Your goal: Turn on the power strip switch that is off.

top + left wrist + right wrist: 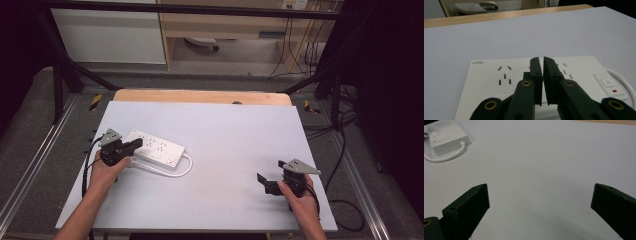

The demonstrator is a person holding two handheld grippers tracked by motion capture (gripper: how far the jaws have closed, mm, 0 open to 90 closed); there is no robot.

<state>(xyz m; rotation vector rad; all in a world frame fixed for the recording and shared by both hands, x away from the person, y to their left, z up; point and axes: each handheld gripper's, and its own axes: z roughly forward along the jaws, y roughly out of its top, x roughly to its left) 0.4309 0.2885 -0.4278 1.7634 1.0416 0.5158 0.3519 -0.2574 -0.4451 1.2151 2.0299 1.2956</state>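
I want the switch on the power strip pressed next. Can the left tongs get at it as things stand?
Probably yes. The left tongs hover, nearly shut, over the sockets of the power strip, and the switch lies just beside them at the strip's cable end, with nothing lying over it.

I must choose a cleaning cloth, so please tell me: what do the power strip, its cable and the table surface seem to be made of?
Power strip: probably hard white plastic, smooth with a slight sheen and moulded socket slots. Cable: likely white rubbery plastic sheathing, since it bends in a soft loop. Table surface: a pale, matte sheet, perhaps laminate; a wooden-looking edge shows at the far side.
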